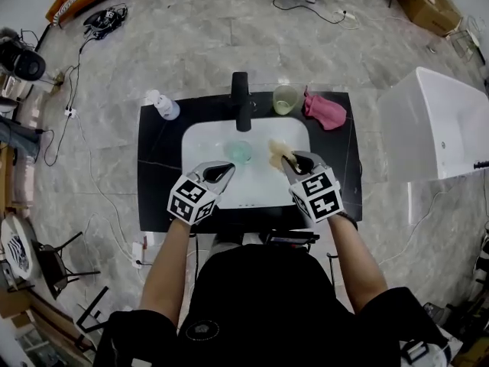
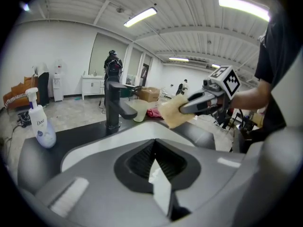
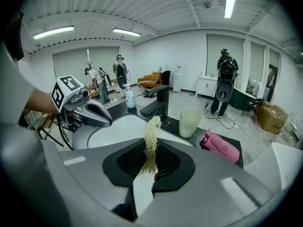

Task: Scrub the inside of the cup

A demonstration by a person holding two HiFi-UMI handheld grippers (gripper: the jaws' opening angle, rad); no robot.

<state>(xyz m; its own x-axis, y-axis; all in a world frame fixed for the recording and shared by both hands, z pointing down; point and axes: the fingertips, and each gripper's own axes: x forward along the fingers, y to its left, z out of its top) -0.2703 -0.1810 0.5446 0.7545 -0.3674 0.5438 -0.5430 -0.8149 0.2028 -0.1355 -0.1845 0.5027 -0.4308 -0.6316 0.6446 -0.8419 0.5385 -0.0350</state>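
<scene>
A pale yellow-green cup stands on the black counter behind the sink, right of the faucet; it also shows as the cup. A small teal translucent cup sits in the white basin. My right gripper hovers over the basin's right side, shut on a yellowish fibrous scrub pad that stands up from its jaws. My left gripper hangs over the basin's left front, shut with nothing in it. In the left gripper view the scrub pad sticks out of the right gripper.
A black faucet rises at the back middle of the sink. A white soap pump bottle stands at the counter's back left, and a pink cloth lies at back right. A large white tub sits on the floor to the right.
</scene>
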